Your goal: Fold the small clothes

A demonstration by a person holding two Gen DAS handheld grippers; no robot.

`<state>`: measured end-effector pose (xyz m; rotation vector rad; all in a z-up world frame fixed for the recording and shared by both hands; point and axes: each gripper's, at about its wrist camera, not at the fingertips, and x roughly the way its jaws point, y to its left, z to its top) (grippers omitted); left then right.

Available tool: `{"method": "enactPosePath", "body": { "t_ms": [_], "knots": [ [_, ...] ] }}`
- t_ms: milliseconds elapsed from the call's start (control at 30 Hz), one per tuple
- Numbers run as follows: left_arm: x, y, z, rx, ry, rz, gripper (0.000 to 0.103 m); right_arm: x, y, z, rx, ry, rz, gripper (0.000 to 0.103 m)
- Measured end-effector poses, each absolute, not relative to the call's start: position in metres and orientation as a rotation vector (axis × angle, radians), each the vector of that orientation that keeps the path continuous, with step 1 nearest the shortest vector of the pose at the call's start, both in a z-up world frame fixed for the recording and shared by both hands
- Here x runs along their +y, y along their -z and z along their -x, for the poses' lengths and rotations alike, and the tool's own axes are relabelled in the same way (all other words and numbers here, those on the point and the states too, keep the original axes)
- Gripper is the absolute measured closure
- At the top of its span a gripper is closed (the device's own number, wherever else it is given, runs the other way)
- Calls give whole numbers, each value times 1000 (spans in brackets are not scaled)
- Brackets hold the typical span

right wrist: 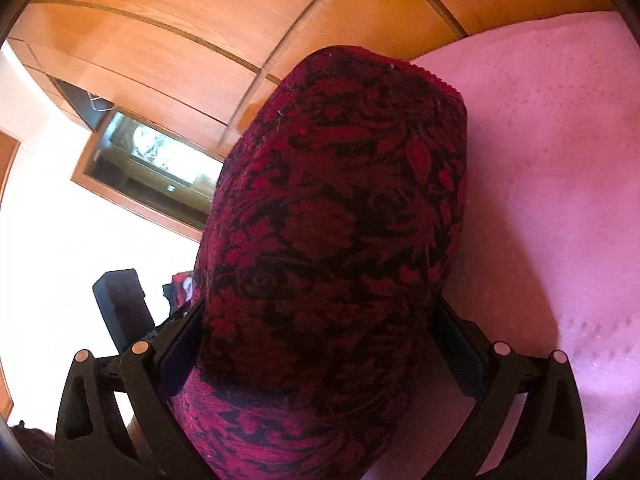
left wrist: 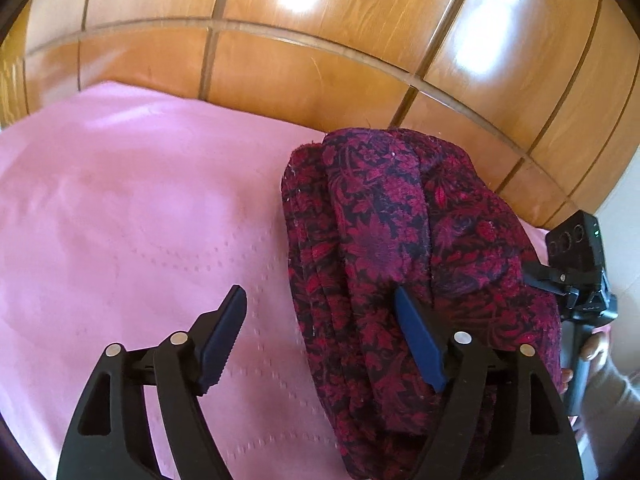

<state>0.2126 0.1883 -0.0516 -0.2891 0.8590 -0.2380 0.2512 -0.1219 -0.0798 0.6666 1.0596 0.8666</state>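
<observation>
My right claw [right wrist: 316,344] clamps the folded red garment [left wrist: 400,248] on the pink bed [left wrist: 140,200]; my left claw [left wrist: 320,340] gapes wide, gripping nothing. Fold looks finished; next, release and set it aside

Folded garment [left wrist: 404,248]: thick woven cloth, crimson-and-black floral, nubbly and matt, faint lint on the surface. Bedsheet [left wrist: 132,216]: smooth pink cloth, soft matt, stitched dotted lines. Headboard [left wrist: 320,32]: varnished wood panels, glossy, strong window glare. Left gripper [left wrist: 320,340]: matt black plastic frame, shiny metal pins, ribbed dark-blue pads [left wrist: 418,344]. Right gripper [right wrist: 320,344]: same black plastic, metal pins.
</observation>
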Motion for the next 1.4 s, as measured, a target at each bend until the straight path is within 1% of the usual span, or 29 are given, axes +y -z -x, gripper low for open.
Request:
{"method": "enactPosePath", "body": {
  "t_ms": [133, 200, 267, 300, 333, 367, 433, 467, 567, 667, 767, 833, 967, 1033, 1067, 1133, 1200, 1267, 1333, 1400],
  "knots": [
    [206, 67, -225, 903, 343, 425, 27, -117, 79, -255, 1078, -870, -679, 2],
    [218, 80, -232, 928, 412, 539, 27, -114, 77, -256, 1088, -863, -673, 2],
    [222, 90, -232, 932, 469, 622, 29, -111, 74, -255, 1083, -851, -663, 2],
    [223, 97, -232, 925, 516, 687, 33, -108, 68, -254, 1072, -840, -651, 4],
    [223, 101, -231, 917, 545, 728, 36, -108, 64, -250, 1057, -828, -636, 9],
    [222, 104, -228, 902, 561, 760, 36, -106, 62, -248, 1047, -820, -632, 15],
    [219, 105, -227, 881, 585, 787, 40, -109, 53, -239, 1019, -808, -626, 23],
    [218, 103, -226, 866, 598, 800, 41, -109, 48, -234, 1008, -806, -619, 26],
    [203, 90, -220, 826, 645, 811, 41, -115, 33, -218, 968, -816, -605, 28],
    [176, 76, -224, 829, 709, 776, 42, -134, 10, -197, 895, -802, -591, 29],
    [128, 58, -235, 830, 811, 733, 41, -169, -15, -171, 811, -754, -581, 29],
    [87, 46, -246, 839, 889, 696, 42, -204, -34, -150, 749, -682, -564, 29],
    [-8, 26, -267, 881, 990, 554, 41, -272, -46, -114, 677, -518, -565, 29],
    [-63, 26, -276, 943, 1006, 443, 43, -307, -38, -99, 671, -421, -590, 28],
    [-82, 29, -277, 967, 994, 389, 48, -326, -28, -91, 684, -358, -613, 27],
    [-133, 42, -276, 1048, 928, 191, 59, -350, -3, -83, 736, -256, -647, 27],
    [-160, 49, -267, 1041, 870, 52, 59, -367, 39, -72, 830, -149, -687, 26],
    [-172, 45, -258, 1010, 834, -11, 59, -377, 59, -57, 805, -133, -757, 20],
    [-176, 40, -250, 960, 794, -82, 59, -380, 61, -45, 783, -122, -789, 16],
    [-172, 40, -241, 937, 760, -105, 59, -373, 48, -38, 783, -94, -737, 16]
  ]
}}
